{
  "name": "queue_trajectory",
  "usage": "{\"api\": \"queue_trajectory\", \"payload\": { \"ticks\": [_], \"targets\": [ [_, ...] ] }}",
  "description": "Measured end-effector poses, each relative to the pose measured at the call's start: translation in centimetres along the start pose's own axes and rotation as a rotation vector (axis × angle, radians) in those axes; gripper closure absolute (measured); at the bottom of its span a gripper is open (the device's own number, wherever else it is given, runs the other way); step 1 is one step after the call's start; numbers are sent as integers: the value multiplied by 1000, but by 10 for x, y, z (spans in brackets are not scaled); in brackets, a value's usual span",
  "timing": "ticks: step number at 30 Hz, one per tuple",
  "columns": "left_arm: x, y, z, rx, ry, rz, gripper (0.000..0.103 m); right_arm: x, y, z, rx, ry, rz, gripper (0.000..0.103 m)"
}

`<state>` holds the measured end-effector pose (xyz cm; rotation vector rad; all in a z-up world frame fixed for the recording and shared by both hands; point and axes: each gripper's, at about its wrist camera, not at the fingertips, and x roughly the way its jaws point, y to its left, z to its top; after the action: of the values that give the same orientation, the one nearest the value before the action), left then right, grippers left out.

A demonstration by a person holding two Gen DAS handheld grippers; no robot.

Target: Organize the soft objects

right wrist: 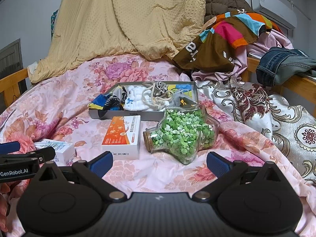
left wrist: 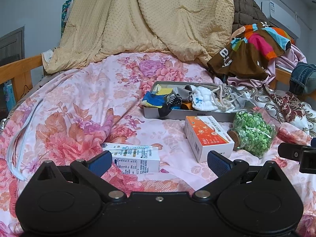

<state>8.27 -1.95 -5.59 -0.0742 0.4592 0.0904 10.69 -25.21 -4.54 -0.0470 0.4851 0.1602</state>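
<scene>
Both claws, the left claw [left wrist: 159, 163] and the right claw [right wrist: 159, 163], hover apart and empty above the bed [left wrist: 79, 102]. Socks and cloths already lie in the tray [right wrist: 146, 115]. Sorting seems nearly finished; next, find any remaining soft thing.
</scene>
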Motion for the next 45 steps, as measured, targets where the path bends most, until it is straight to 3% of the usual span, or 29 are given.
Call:
{"api": "queue_trajectory", "payload": {
  "ticks": [26,37,45],
  "targets": [
    [0,4,-4,-1,8,-4,1,3,0,-3,-7,9,-1,0],
    [2,15,-5,-91,70,-30,1,3,1,-3,-9,11,0,0],
    [4,8,-3,-57,65,-26,1,4,2,-3,-12,14,1,0]
  ]
}}
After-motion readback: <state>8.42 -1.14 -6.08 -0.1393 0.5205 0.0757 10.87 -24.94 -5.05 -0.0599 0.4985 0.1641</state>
